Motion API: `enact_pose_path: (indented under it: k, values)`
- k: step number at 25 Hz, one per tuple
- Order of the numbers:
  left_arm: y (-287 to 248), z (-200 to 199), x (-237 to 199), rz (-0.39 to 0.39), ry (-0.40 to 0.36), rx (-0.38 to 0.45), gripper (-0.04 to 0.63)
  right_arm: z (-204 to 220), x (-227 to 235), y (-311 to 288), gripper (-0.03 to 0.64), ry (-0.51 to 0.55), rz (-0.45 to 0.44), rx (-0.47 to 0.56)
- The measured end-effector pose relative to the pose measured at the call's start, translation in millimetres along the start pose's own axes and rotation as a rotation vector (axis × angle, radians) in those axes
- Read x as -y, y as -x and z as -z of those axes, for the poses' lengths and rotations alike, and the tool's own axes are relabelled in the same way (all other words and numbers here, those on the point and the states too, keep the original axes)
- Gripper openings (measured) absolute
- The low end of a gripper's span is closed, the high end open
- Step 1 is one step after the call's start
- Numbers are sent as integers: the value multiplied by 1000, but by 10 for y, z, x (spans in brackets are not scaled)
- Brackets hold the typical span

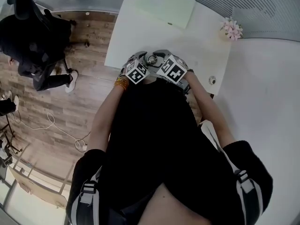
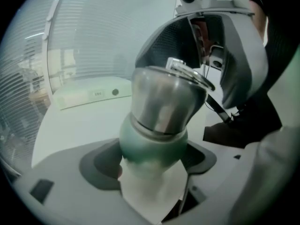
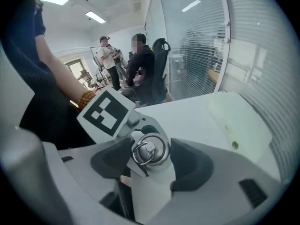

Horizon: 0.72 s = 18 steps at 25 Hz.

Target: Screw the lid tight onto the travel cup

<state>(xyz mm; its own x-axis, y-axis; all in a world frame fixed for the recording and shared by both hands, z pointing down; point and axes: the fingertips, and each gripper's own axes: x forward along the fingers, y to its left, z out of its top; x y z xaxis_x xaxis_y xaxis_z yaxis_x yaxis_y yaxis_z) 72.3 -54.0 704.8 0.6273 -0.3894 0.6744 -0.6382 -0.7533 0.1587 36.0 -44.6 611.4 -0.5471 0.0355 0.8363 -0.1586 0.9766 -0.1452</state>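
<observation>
The travel cup [image 2: 152,144] has a green band under a domed steel lid [image 2: 164,102] with a wire ring on top. My left gripper [image 2: 150,161] is shut on the cup at the green band and holds it tilted above the table edge. In the right gripper view the lid [image 3: 149,150] sits between the dark pads of my right gripper [image 3: 150,158], which flank it closely with a thin gap, so it stands open. In the head view both grippers, left [image 1: 140,65] and right [image 1: 162,63], meet around the lid [image 1: 151,59] in front of my body.
A white table [image 1: 197,36] lies ahead, with a flat pale-green box [image 1: 164,3] at its far side and pink flowers [image 1: 232,29] at the right. A person in black [image 1: 33,46] sits on a chair over the wooden floor at the left.
</observation>
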Motion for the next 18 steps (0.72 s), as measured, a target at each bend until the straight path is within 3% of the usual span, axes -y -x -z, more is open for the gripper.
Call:
enact_pose_path:
  k: [3,5,9,14,18]
  values:
    - [-3,-5,-10,3,-2,-8,382,-16,10,-25,258,-18,51,-29]
    - [-7,5,-12,15,-13,-9,382,-14,-3,-42,255,30,40,-46]
    - [-31,27,-2,81,-72,-41,383,16,-32,-73,253,222,-65,-107]
    - [-18,81,64,249,-232,-99,383,55,-144,-94,252,551,-240,-184]
    - [-15,96,100,304,-284,-120,385,81,-179,-99,253,637,-278,-220]
